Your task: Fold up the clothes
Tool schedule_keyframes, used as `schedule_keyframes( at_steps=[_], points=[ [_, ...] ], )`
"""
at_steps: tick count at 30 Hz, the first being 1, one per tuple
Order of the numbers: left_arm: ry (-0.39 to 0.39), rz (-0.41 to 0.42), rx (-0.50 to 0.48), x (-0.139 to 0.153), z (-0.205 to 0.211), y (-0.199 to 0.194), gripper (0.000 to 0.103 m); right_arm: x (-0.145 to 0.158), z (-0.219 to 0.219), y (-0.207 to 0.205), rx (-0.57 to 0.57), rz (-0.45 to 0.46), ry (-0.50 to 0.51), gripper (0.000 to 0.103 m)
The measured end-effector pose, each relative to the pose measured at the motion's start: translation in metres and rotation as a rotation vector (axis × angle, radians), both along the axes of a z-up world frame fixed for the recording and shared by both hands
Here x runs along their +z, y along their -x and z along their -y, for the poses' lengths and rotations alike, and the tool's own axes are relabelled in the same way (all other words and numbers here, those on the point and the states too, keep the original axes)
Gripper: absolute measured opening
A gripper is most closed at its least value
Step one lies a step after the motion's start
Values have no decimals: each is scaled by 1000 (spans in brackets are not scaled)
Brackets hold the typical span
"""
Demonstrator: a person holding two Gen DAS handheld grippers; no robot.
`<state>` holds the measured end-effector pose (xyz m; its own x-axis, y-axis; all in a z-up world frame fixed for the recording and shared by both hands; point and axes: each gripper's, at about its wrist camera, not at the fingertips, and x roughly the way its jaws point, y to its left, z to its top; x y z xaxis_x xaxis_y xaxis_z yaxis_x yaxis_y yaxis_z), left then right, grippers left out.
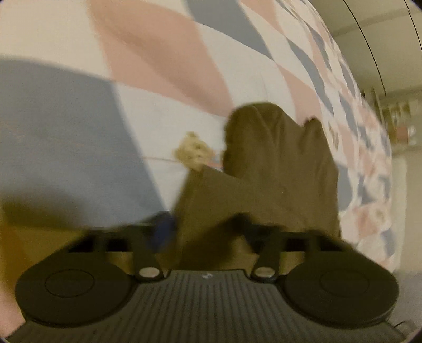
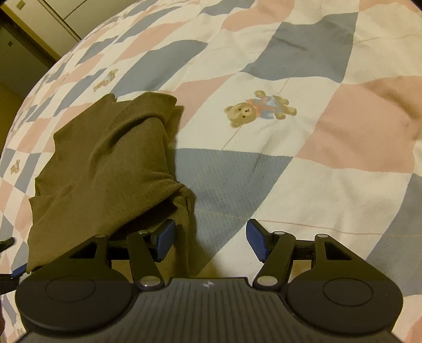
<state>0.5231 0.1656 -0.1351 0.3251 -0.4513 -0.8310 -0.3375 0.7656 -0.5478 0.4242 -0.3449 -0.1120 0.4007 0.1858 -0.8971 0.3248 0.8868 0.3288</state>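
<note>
One olive garment (image 2: 105,163) on bear-print quilt (image 2: 343,132)

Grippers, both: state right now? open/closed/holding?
Left gripper: cannot tell; blurred, olive-brown garment drapes over its fingers.
Right gripper: open, blue pads spread, gripping nothing; garment edge hangs beside its left pad.

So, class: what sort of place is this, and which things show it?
Probably a bedroom: an olive-brown garment lies on a patchwork quilt printed with teddy bears, beside pale cupboard doors.
</note>
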Motion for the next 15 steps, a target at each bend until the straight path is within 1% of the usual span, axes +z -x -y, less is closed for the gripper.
schedule_keyframes(
  at_steps=[1,7,8,10,13,15],
  points=[
    [-12,19,-34,4,8,-5,4,0,0,-1,1,-1,3,62],
    [-242,307,-153,64,25,0,4,1,-1,-5,2,1,47,62],
    [-287,250,-155,52,22,-2,4,0,-1,-6,-1,-6,59,62],
    [-327,151,-211,28,24,-7,5,-4,-2,-7,-5,-24,71,62],
    [-348,143,-241,20,37,-11,5,-3,-3,-8,-4,-8,51,61],
    [-362,138,-261,14,46,-13,6,2,-2,-8,-2,19,42,61]
  ],
)
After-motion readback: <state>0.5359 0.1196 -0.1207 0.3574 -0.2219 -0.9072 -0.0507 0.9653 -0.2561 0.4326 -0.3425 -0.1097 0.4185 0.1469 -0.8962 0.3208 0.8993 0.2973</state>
